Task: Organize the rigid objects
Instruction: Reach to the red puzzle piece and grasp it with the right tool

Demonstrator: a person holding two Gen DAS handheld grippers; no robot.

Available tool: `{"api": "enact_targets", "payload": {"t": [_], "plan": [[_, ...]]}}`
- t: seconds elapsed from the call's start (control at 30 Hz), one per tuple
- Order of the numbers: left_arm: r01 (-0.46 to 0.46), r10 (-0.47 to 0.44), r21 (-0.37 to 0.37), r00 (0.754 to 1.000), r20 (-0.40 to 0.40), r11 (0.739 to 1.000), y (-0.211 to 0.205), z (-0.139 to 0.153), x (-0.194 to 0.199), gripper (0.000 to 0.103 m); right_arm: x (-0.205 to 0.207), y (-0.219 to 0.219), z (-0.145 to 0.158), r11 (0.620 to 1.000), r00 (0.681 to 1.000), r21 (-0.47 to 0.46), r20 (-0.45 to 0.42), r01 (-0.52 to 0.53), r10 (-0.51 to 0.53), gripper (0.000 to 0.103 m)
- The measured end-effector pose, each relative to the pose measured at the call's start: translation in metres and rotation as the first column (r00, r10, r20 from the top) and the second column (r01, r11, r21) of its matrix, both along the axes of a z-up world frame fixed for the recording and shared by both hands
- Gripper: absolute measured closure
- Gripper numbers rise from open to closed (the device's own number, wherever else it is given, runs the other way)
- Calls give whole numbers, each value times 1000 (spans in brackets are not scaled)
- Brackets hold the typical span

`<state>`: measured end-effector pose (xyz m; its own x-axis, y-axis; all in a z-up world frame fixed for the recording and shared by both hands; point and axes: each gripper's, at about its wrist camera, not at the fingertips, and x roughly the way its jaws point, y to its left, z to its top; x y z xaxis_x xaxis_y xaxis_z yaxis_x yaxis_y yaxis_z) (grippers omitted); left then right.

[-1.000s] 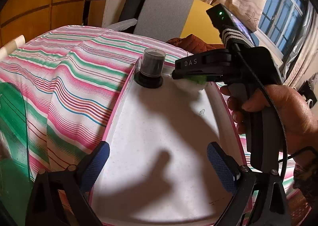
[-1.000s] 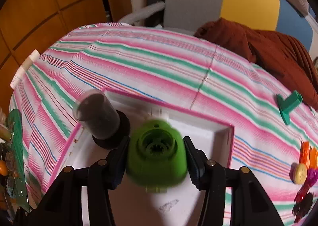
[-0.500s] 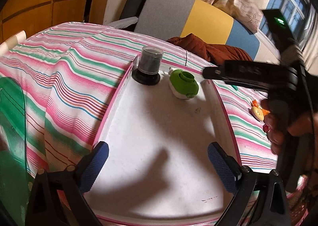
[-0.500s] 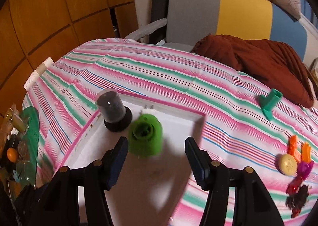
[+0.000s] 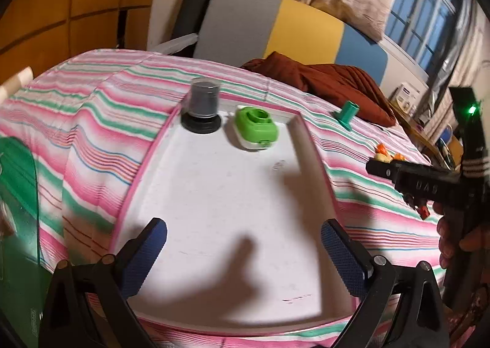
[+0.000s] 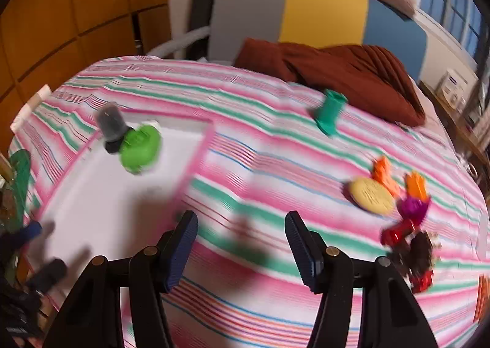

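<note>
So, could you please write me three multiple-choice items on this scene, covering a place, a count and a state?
1. Where is the lime-green plastic housing?
A. in the white pink-rimmed tray
B. on the striped bedspread
C. in a gripper

2. How many objects lie in the tray?
A. one
B. two
C. four

3. How is the right gripper?
A. shut on the housing
B. shut, empty
C. open, empty

Key: 1 A, it sits beside the dark cylinder by the far rim; 2 B, only those two; 3 C, nothing between its pads.
</note>
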<state>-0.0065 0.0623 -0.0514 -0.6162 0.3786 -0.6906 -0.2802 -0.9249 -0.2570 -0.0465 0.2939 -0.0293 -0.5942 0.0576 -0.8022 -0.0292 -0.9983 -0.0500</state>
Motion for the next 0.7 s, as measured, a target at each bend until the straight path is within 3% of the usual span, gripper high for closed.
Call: {"api": "enact_targets", "payload": {"t": [0.3,0.4,0.47,0.53,0.7], "plan": [[73,-74,-23,996,-40,997,26,13,13,1,46,69,-11,987,990,80,19,139,-141,43],[94,-96,-31,994,-53,995,34,16,16,1,59,107,-4,957,963,108,-20,268,-268,43],[105,-107,-33,993,-56,994,40,18,17,0,66,136,3,924,929,92,-44,370,-368,43],[118,-120,-30,991,-55,993,46,19,18,0,75,174,9,874,874,41,-61,484,-482,43],[156,-158,-43,985,-68,987,58,23,23,0,89,235,10,763,761,-51,-52,645,-647,43]]}}
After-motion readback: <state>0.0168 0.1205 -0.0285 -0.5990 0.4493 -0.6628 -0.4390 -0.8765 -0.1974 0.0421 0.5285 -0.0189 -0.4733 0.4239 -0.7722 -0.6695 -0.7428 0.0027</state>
